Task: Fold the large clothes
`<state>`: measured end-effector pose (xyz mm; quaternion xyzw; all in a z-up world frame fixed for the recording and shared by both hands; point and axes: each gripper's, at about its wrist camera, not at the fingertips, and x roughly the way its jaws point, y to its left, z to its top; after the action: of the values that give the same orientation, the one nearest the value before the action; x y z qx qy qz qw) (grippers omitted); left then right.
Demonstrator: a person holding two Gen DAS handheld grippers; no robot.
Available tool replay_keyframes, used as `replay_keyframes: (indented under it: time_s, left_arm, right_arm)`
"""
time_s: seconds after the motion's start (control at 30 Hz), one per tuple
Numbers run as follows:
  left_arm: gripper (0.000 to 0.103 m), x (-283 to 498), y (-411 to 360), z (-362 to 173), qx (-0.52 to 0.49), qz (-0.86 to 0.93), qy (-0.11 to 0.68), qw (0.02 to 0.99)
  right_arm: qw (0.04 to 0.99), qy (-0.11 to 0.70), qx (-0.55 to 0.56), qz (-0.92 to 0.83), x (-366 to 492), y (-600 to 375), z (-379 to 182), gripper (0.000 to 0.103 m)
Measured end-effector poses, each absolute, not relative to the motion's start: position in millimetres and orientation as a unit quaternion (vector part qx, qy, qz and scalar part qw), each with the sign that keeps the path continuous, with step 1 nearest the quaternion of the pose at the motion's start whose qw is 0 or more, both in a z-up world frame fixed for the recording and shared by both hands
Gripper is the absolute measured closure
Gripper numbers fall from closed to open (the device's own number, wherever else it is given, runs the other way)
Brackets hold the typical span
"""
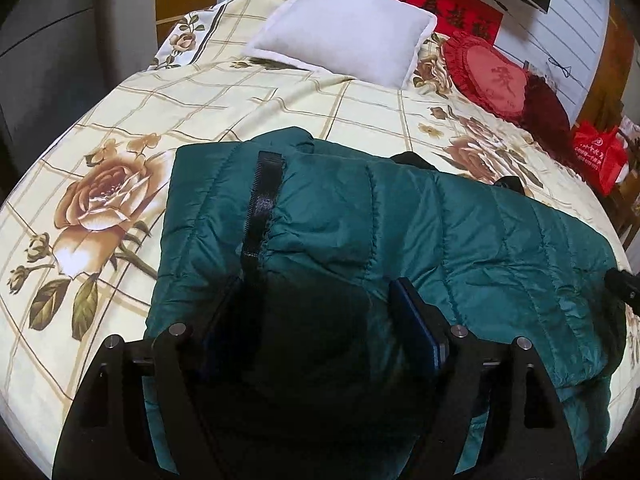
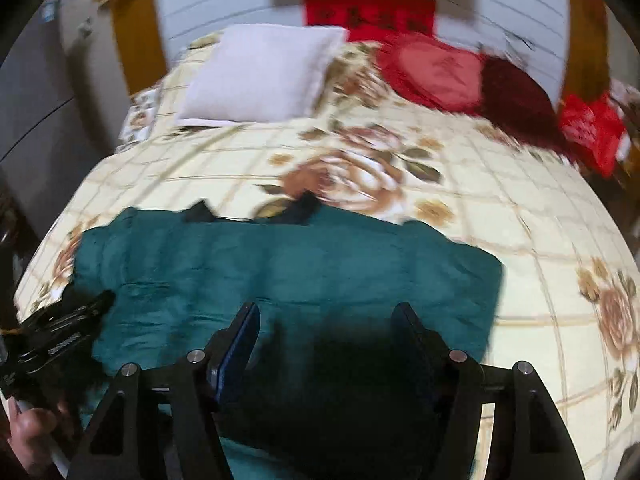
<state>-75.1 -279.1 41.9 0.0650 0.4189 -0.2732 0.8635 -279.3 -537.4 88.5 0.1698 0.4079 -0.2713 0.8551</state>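
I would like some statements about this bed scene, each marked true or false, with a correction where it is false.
1. The dark green quilted jacket lies on the cream floral bedspread. True.
2. The left gripper is shut on the jacket. False: its jaws stand open, with nothing pinched.
3. The white square pillow lies beside the red heart-shaped cushion. True.
4. The jacket covers the pillow. False: bare bedspread separates them.
5. The right gripper hangs open above the jacket. True.
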Motion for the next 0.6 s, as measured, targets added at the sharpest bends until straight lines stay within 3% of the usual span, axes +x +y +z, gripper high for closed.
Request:
replay_keyframes:
  time_s: [0.2,0.33,0.47,0.6]
  left_arm:
    - [0.021,-77,-287,41,0.08,-0.271,0.417,0.864]
    - [0.02,-77,-289,40,0.084,-0.269,0.418,0.863]
    - [0.019,-78,-288,39,0.081,-0.27,0.416,0.865]
    - [0.018,-79,-289,38,0.081,-0.269,0.412,0.867]
  right_arm:
    - [0.84,0.426,0.194,-0.275,-281,-557,49,0.036]
    - [0.83,0.437,0.186,-0.292,-283,-552,65,0.036]
    - [0.859,0.39,0.182,-0.278,-297,-523,94,0.036]
    - [0.861,0.407,0.175,-0.248,-288,-494,85,0.036]
